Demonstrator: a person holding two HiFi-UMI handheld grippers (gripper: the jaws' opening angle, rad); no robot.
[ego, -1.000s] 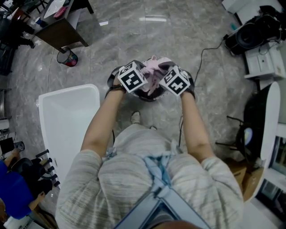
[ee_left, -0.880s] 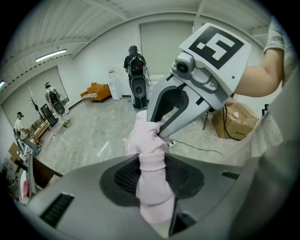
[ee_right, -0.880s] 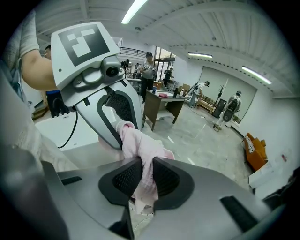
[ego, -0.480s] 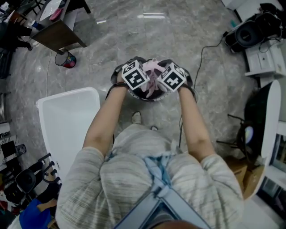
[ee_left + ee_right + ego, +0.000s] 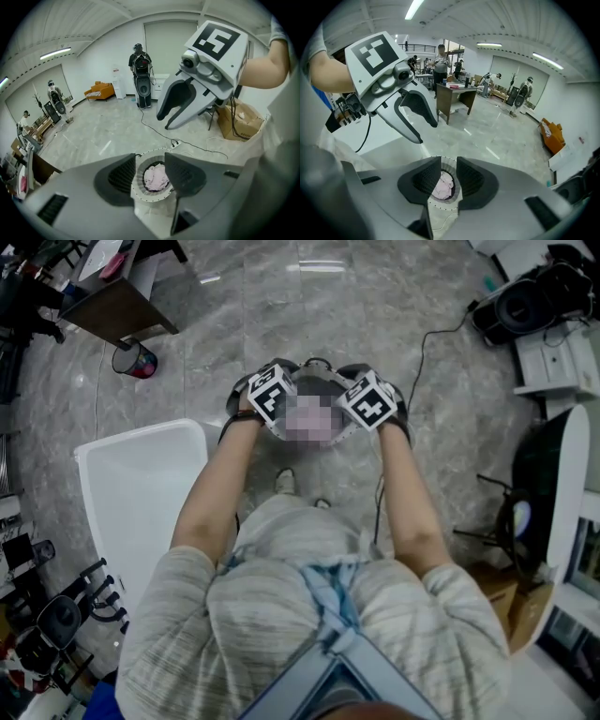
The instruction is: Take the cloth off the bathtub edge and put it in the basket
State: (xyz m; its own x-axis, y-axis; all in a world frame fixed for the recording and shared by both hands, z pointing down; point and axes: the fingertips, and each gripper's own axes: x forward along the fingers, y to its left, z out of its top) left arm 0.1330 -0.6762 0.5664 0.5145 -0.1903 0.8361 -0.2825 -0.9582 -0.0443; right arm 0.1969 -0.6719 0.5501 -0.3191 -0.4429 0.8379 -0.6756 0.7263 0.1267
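Observation:
The pink cloth point(image 5: 155, 177) lies crumpled at the bottom of the round dark basket point(image 5: 150, 199) on the floor. Both grippers hang above it. In the left gripper view, my left gripper point(image 5: 150, 171) is open, with the cloth far below the gap and nothing between the pads. My right gripper point(image 5: 448, 176) stands narrowly open and holds nothing, and the cloth point(image 5: 443, 186) shows through its gap. In the head view a mosaic patch covers the inside of the basket point(image 5: 317, 363), between the left gripper point(image 5: 281, 413) and the right gripper point(image 5: 361, 409). The white bathtub point(image 5: 141, 493) is to the left.
A brown desk point(image 5: 122, 310) and a small red bin point(image 5: 136, 360) stand at the far left. A black cable point(image 5: 427, 352) runs from the basket toward dark equipment point(image 5: 525, 306) at the far right. Cardboard boxes point(image 5: 241, 122) and several people are farther off.
The pink cloth, bunched up high between the two grippers a second ago, now lies down in the basket. The grippers have drawn slightly apart above it.

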